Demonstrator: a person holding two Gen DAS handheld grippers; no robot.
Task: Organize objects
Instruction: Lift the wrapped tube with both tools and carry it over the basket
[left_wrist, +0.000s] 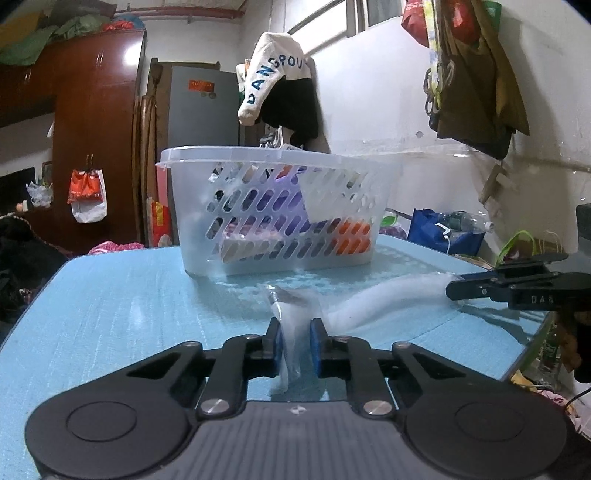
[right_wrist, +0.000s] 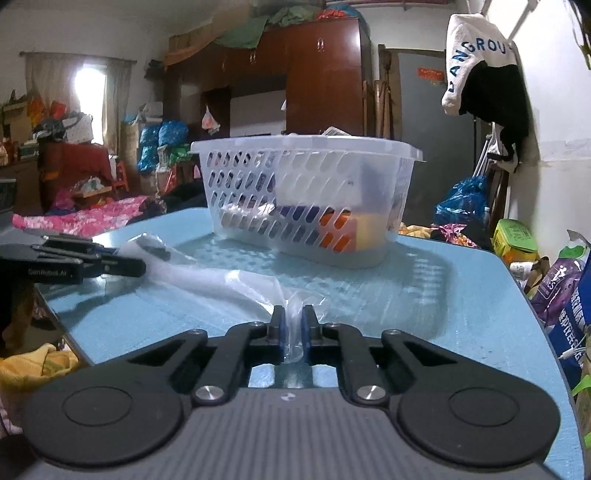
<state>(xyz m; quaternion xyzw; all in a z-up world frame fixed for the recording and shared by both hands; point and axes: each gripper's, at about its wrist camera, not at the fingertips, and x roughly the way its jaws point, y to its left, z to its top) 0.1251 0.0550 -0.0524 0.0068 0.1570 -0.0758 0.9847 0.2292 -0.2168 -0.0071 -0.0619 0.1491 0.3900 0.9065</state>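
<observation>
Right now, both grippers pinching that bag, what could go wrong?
1. The left gripper and right gripper each clamp an end of the clear bag. Pulling them apart could stretch or tear the thin film.
2. Each grip is only on crumpled plastic, so an end may slip out on lifting.
3. The basket already holds items and sits close behind. A sagging bag could snag its rim or push it along the table.

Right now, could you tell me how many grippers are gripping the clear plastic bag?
2. The left gripper pinches one end of the clear plastic bag, and the right gripper pinches the other end, in front of the basket on the table.
</observation>
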